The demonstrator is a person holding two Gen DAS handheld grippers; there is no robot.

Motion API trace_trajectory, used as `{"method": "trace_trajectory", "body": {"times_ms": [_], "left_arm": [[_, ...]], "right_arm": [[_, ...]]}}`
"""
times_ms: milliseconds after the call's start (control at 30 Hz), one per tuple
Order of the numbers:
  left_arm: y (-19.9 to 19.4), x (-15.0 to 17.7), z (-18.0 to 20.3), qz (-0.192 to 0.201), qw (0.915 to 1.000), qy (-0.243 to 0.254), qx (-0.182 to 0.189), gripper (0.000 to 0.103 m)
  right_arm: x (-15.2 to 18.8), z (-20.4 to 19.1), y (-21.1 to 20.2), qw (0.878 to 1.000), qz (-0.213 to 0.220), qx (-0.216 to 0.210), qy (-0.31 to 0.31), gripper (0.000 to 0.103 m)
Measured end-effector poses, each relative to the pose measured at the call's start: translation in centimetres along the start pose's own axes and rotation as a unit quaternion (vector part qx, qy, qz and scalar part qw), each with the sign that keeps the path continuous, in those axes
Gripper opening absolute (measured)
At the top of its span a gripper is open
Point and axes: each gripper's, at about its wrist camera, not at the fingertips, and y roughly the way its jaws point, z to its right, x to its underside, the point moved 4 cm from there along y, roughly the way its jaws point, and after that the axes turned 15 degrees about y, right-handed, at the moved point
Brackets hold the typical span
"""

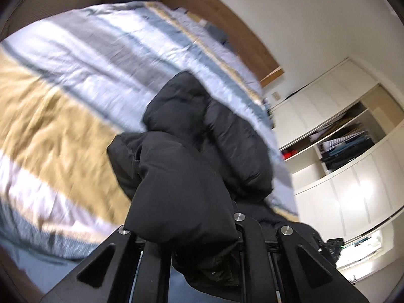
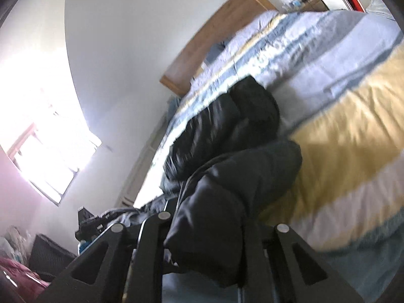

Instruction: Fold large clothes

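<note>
A black puffer jacket (image 1: 202, 136) hangs over the striped bedspread (image 1: 75, 80). My left gripper (image 1: 202, 229) is shut on a padded fold of the jacket, which bulges out over its fingers and hides the tips. In the right wrist view the same jacket (image 2: 227, 131) stretches from the bed toward me, and my right gripper (image 2: 209, 229) is shut on another padded fold of it. Both views are tilted and blurred. The bedspread (image 2: 341, 126) lies under the jacket.
A wooden headboard (image 1: 227, 22) stands at the far end of the bed. White wardrobes with open shelves (image 1: 348, 139) are at the right. A bright window (image 2: 50, 146) and a dark basket (image 2: 48, 255) are at the left of the right wrist view.
</note>
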Motion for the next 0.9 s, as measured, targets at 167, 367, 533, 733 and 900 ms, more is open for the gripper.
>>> {"method": "trace_trajectory", "body": {"times_ms": [167, 367, 533, 733, 900], "left_arm": [[0.5, -4.9, -1.0, 0.047, 0.9964, -0.046, 0.052, 0.011], [4.1, -11.2, -1.7, 0.06, 0.9937, -0.064, 0.07, 0.011], [8.2, -16.9, -3.0, 0.068, 0.9919, -0.088, 0.061, 0.012], [15.9, -23.2, -5.6, 0.051, 0.9933, -0.102, 0.02, 0.013], [23.3, -26.3, -8.9, 0.023, 0.9932, -0.113, -0.02, 0.015]], "right_arm": [[-4.2, -1.2, 1.1, 0.999, 0.027, -0.041, 0.02, 0.013], [-10.1, -2.7, 4.4, 0.993, 0.041, -0.103, 0.044, 0.013], [-15.8, -4.6, 10.0, 0.988, 0.053, -0.131, 0.057, 0.013], [-22.2, -4.7, 16.6, 0.99, 0.096, -0.07, 0.07, 0.013], [-27.0, -2.8, 23.1, 0.992, 0.104, 0.006, 0.077, 0.014]]}}
